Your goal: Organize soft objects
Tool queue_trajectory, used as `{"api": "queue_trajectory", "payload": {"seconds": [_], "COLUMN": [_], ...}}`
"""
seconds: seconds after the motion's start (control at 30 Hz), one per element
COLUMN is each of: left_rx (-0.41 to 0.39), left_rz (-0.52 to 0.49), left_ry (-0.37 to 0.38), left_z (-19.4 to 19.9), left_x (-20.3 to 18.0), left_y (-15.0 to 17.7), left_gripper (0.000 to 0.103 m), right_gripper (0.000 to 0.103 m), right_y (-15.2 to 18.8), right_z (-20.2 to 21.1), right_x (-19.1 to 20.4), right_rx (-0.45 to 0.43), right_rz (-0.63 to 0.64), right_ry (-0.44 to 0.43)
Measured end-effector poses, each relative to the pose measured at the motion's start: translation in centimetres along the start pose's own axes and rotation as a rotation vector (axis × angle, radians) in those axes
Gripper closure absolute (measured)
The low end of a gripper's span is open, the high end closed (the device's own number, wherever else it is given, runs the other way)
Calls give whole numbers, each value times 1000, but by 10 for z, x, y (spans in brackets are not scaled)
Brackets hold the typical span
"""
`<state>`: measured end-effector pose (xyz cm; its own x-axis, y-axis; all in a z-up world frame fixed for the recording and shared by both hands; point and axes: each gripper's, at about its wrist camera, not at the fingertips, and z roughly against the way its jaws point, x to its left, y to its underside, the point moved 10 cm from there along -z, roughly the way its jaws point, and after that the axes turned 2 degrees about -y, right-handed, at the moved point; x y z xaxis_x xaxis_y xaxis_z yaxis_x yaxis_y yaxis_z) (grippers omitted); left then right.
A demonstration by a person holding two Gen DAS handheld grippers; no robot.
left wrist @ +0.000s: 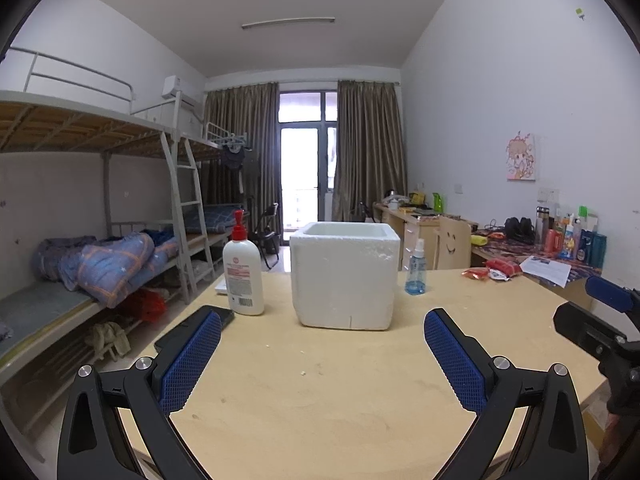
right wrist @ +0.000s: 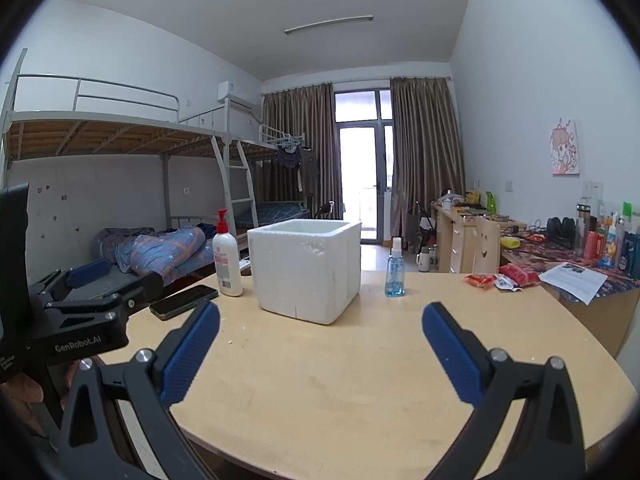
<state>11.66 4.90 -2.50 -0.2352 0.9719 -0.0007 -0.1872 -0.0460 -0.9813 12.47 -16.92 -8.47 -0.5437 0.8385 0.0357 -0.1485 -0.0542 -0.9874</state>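
Note:
A white foam box with an open top stands on the round wooden table; its inside is hidden from both views. Red soft packets lie at the table's far right edge. My left gripper hovers open above the near side of the table, facing the box, with nothing between its blue pads. My right gripper is open and empty too, slightly right of the box. Each gripper shows at the edge of the other's view: the right gripper, the left gripper.
A white lotion pump bottle stands left of the box, and a blue spray bottle right of it. A black phone lies at the left edge. Bunk beds stand left; a cluttered desk runs along the right wall.

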Motion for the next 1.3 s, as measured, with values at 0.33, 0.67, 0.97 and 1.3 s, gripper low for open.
{"api": "queue_trajectory", "payload": {"seconds": [0.33, 0.67, 0.97, 1.3], "left_rx": [-2, 7, 11, 16], "left_rz": [-13, -14, -14, -15], "left_ry": [15, 13, 13, 17], "left_z": [9, 8, 7, 7], "left_x": [-4, -1, -1, 0], "left_y": [2, 8, 8, 10], "left_gripper": [1, 1, 1, 1], "right_gripper": [1, 1, 1, 1], "right_y": [1, 5, 7, 8], "right_z": [12, 10, 6, 4], "right_x": [-9, -10, -8, -6], "right_rx": [-18, -4, 4, 9], "right_rz": [-7, -9, -16, -10], "right_ry": [24, 25, 19, 23]}}
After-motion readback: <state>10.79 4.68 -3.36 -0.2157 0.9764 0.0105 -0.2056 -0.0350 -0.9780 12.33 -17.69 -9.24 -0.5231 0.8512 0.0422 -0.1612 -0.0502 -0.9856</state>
